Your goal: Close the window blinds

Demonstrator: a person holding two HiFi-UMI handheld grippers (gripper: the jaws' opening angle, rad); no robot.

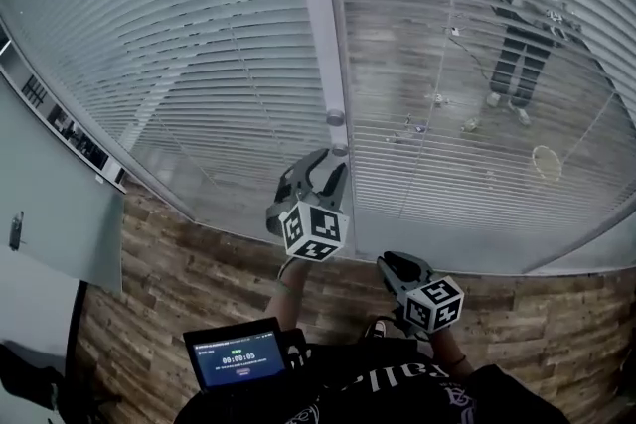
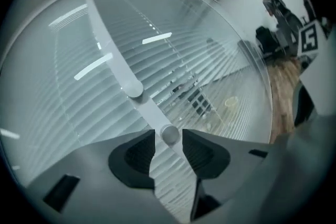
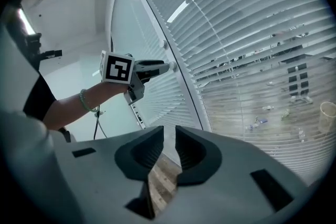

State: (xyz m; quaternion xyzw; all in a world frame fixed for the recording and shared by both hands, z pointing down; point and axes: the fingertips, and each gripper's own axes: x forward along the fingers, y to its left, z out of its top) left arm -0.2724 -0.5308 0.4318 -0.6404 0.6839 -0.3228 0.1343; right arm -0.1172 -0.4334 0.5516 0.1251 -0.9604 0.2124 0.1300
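Blinds (image 1: 199, 45) behind the glass span the top of the head view. The left claw (image 1: 330, 164), at centre frame, stands open around a small round knob (image 2: 169, 135) on the post (image 1: 313, 15), its pads clear of it. The right claw (image 3: 168, 134), lower right, is slightly parted and empty. The step looks like reaching for the knob; next comes pinching and twisting it. Which pane's slats it turns is unclear.

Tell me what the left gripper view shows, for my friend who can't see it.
The left gripper has its jaws open on either side of a small round knob on the pale window frame bar, not touching it. Slatted blinds behind glass fill most of the rest.
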